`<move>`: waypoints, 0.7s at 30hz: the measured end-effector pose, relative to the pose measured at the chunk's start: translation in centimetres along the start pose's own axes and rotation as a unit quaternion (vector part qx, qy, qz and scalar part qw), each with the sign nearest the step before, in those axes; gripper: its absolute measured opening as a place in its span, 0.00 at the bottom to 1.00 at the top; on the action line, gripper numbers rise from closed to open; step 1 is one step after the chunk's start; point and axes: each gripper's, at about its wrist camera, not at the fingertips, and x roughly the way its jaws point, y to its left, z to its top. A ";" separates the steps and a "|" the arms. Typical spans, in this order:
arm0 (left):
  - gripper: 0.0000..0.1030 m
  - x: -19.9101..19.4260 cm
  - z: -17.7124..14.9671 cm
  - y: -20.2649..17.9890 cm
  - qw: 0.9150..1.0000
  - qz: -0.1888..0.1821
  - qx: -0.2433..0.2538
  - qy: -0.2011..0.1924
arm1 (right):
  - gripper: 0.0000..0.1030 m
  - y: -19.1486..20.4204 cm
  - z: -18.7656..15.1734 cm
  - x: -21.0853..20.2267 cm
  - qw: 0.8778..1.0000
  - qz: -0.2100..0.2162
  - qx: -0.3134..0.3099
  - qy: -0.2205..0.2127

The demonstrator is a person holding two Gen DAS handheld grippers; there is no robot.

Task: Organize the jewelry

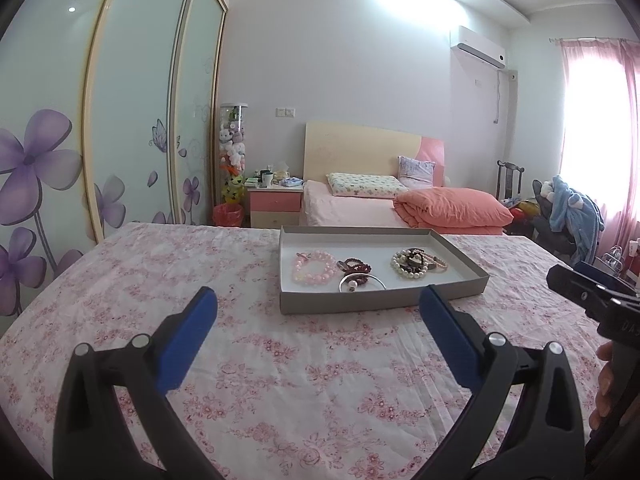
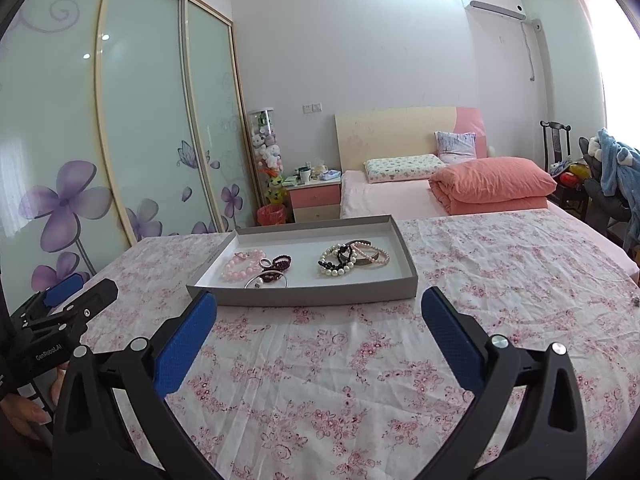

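A shallow grey tray [image 1: 340, 304] [image 2: 304, 294] lies on the floral cloth ahead of both grippers. It holds a pink bead bracelet [image 1: 314, 268] [image 2: 240, 266], dark red beads [image 1: 356, 267] [image 2: 280, 261], a silver bangle [image 1: 362, 282] [image 2: 267, 280] and a heap of pearl and black bracelets [image 1: 414, 264] [image 2: 344, 260]. My left gripper [image 1: 318, 304] is open and empty, short of the tray's near wall. My right gripper [image 2: 318, 306] is open and empty, also just short of the near wall.
The pink floral cloth [image 1: 280, 380] covers the table. A small dark object [image 2: 634, 301] lies at its right edge. Behind stand a bed [image 1: 360, 208], a pink nightstand [image 1: 275, 202], a wardrobe with flower doors [image 1: 120, 120] and a chair with clothes [image 1: 572, 208].
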 end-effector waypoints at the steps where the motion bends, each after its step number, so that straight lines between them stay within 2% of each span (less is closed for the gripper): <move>1: 0.96 0.0 0.0 0.0 1.000 0.000 0.000 0.000 | 0.98 0.0 0.0 0.0 1.000 0.001 0.000 0.001; 21: 0.96 0.4 0.2 0.0 1.000 0.000 -0.007 0.007 | 0.98 0.4 -0.2 0.1 1.000 0.008 -0.001 0.008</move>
